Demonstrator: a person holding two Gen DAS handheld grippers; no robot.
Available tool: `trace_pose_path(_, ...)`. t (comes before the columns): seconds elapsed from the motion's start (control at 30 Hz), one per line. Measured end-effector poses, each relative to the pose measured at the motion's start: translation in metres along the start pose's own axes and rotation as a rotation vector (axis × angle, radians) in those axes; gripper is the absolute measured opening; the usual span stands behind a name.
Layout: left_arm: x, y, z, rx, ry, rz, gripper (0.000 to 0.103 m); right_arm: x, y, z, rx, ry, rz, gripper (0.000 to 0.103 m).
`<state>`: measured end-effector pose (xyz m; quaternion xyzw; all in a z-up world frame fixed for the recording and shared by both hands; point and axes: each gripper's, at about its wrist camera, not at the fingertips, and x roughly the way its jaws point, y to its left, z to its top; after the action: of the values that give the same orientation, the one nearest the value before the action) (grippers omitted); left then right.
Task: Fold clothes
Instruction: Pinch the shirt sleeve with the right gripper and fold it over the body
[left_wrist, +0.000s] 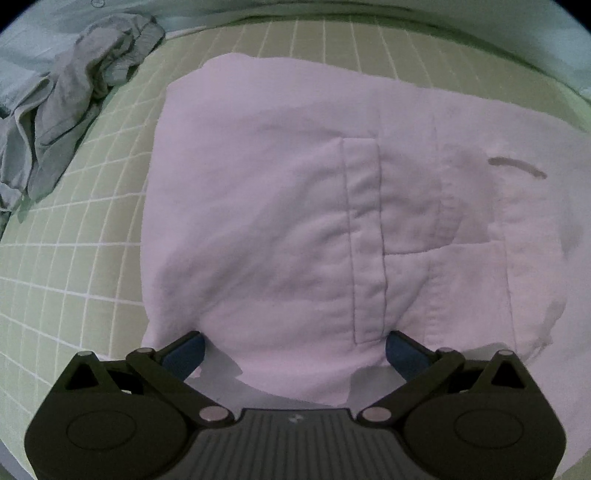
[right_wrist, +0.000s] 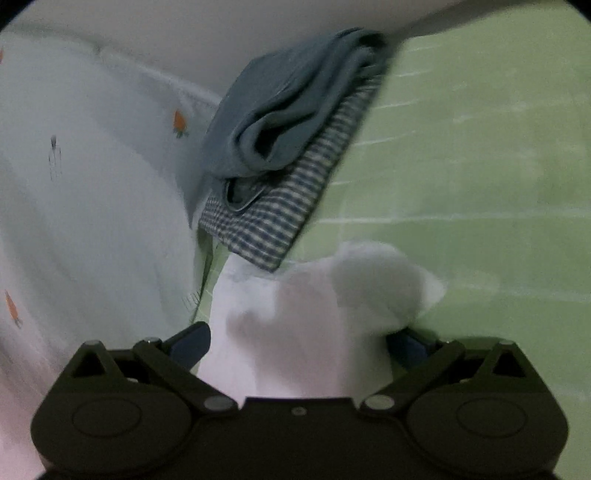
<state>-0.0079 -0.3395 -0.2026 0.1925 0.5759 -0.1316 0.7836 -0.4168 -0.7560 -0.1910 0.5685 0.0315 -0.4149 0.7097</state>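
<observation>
Your left gripper (left_wrist: 295, 345) sits wide open at the near edge of the white shirt (left_wrist: 314, 221) — it lies spread on the green grid sheet (left_wrist: 74, 266), placket facing up. A crumpled grey garment (left_wrist: 70, 110) lies far left.

Both views are dim, with a soft, even light that leaves no glare. In the left wrist view the black left claw (left_wrist: 295, 349) casts a faint grey shadow onto the near hem of the pale pink cotton garment (left_wrist: 295, 206). Fisheye distortion bends the white grid lines of the light green checked bedsheet (left_wrist: 85, 258) and darkens the corners. The right wrist view is motion-blurred: the blue-and-white striped folded cloth (right_wrist: 280, 206) smears, and the white bunched fabric (right_wrist: 314, 325) lacks detail.
</observation>
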Motion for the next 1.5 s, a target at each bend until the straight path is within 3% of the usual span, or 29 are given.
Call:
trace_pose_path(0.07, 0.001, 0.001, 0.002, -0.002, 0.009, -0.003, 0.103, 0.012, 0.012, 0.002, -0.086, 0.020, -0.021, 0.103)
trace_pose_path(0.2, 0.004, 0.007, 0.004, -0.008, 0.018, -0.023, 0.103, 0.029, 0.051, -0.024, -0.460, 0.065, -0.158, 0.103)
trace_pose_path(0.23, 0.004, 0.007, 0.004, -0.009, 0.018, -0.025, 0.103, 0.033, 0.059, -0.032, -0.550, 0.073, -0.195, 0.099)
trace_pose_path(0.27, 0.004, 0.008, 0.004, -0.009, 0.018, -0.025, 0.103, 0.035, 0.066, -0.042, -0.633, 0.068, -0.240, 0.084)
trace_pose_path(0.33, 0.005, 0.009, 0.004, -0.010, 0.016, -0.025, 0.103, 0.038, 0.077, -0.059, -0.742, 0.061, -0.289, 0.068)
trace_pose_path(0.4, 0.004, 0.010, 0.002, -0.011, 0.012, -0.025, 0.103, 0.037, 0.080, -0.062, -0.730, 0.073, -0.275, 0.047)
trace_pose_path(0.43, 0.004, 0.011, 0.001, -0.012, 0.010, -0.025, 0.103, 0.036, 0.080, -0.059, -0.692, 0.092, -0.243, 0.027)
trace_pose_path(0.53, 0.005, 0.013, -0.002, -0.016, 0.000, -0.025, 0.103, 0.034, 0.087, -0.058, -0.658, 0.090, -0.237, 0.021)
trace_pose_path(0.7, 0.004, 0.013, -0.009, -0.027, -0.028, -0.027, 0.103, 0.015, 0.134, -0.084, -0.845, 0.010, -0.215, 0.020)
trace_pose_path(0.87, 0.004, 0.016, -0.014, -0.032, -0.050, -0.036, 0.103, -0.008, 0.185, -0.148, -1.209, -0.037, -0.114, 0.020)
trace_pose_path(0.93, 0.003, 0.015, -0.014, -0.031, -0.052, -0.039, 0.103, -0.016, 0.194, -0.181, -1.322, -0.016, -0.057, 0.020)
trace_pose_path(1.0, 0.004, 0.018, -0.012, -0.030, -0.054, -0.041, 0.103, -0.014, 0.191, -0.214, -1.382, 0.060, -0.028, 0.021)
trace_pose_path(1.13, 0.007, 0.022, -0.013, -0.027, -0.064, -0.045, 0.103, 0.007, 0.160, -0.282, -1.567, 0.237, -0.083, 0.026)
trace_pose_path(1.17, 0.007, 0.022, -0.013, -0.024, -0.065, -0.046, 0.103, 0.002, 0.158, -0.292, -1.644, 0.209, -0.090, 0.036)
trace_pose_path(1.23, 0.007, 0.022, -0.014, -0.022, -0.070, -0.051, 0.103, -0.008, 0.154, -0.311, -1.779, 0.160, -0.101, 0.043)
trace_pose_path(1.33, 0.008, 0.024, -0.016, -0.026, -0.082, -0.057, 0.103, -0.024, 0.163, -0.303, -1.722, 0.226, -0.024, 0.059)
trace_pose_path(1.5, 0.007, 0.024, -0.018, -0.026, -0.101, -0.062, 0.103, -0.055, 0.167, -0.280, -1.597, 0.258, 0.031, 0.067)
